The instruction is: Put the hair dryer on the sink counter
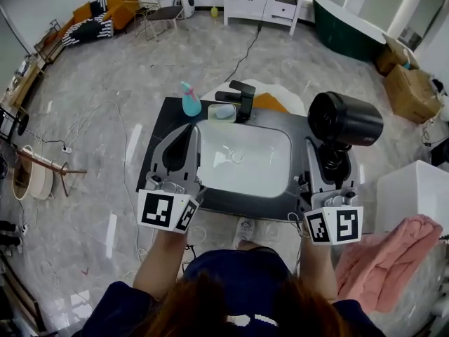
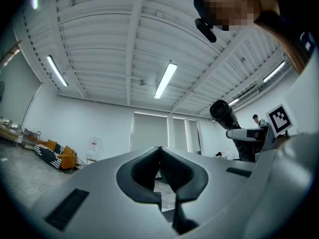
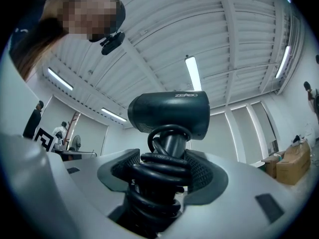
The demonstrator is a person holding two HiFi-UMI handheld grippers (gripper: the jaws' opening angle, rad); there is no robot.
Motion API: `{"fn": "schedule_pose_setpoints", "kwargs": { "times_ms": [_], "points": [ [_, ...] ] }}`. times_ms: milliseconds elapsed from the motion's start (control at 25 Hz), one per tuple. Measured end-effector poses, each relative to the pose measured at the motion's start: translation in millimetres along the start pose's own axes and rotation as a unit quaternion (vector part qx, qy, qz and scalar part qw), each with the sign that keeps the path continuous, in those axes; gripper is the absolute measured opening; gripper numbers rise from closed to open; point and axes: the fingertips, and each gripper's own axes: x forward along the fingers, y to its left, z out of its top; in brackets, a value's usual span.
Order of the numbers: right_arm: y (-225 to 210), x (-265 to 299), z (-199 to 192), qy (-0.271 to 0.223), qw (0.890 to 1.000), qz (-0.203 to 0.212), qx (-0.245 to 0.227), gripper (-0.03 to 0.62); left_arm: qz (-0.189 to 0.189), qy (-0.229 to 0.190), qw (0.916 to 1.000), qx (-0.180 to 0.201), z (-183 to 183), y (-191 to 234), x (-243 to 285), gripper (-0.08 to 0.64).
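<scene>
The right gripper [image 3: 167, 176] clamps the dryer [image 1: 345, 119] by its cord-wrapped handle, head up, probably hovering over the tabletop's [image 1: 163, 114] right edge for placing. The left gripper [image 2: 160, 171] has its jaws closed and empty.

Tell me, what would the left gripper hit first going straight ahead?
Probably nothing near: the left gripper tilts upward, and its own view shows only open room ahead. It likely passes above the blue bottle.

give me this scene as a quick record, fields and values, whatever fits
right gripper: shut on hair dryer, fingers around its cord-wrapped handle
left gripper: shut, empty
sink counter: dark; faucet and blue spray bottle at the back
task state: hair dryer held up at the right, not set down
nearby: pink towel
</scene>
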Motion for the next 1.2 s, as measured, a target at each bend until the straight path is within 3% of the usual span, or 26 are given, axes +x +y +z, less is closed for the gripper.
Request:
{"fn": "schedule_pose_setpoints", "kwargs": {
  "times_ms": [400,720,960,1200],
  "points": [
    [-74,86,-36,0.014,1.000,0.003,0.010,0.290,0.012,0.015,0.9998,-0.009,-40,14,107,0.018],
    [-105,125,-66,0.048,0.998,-0.030,0.012,0.290,-0.024,0.035,0.9989,-0.022,-67,25,169,0.018],
    [-133,143,-122,0.102,0.993,-0.048,0.035,0.290,-0.037,0.049,0.9975,-0.035,-106,32,207,0.018],
    [-159,164,-195,0.180,0.982,-0.039,0.041,0.290,-0.040,0.076,0.9954,-0.044,-157,36,240,0.018]
  ]
}}
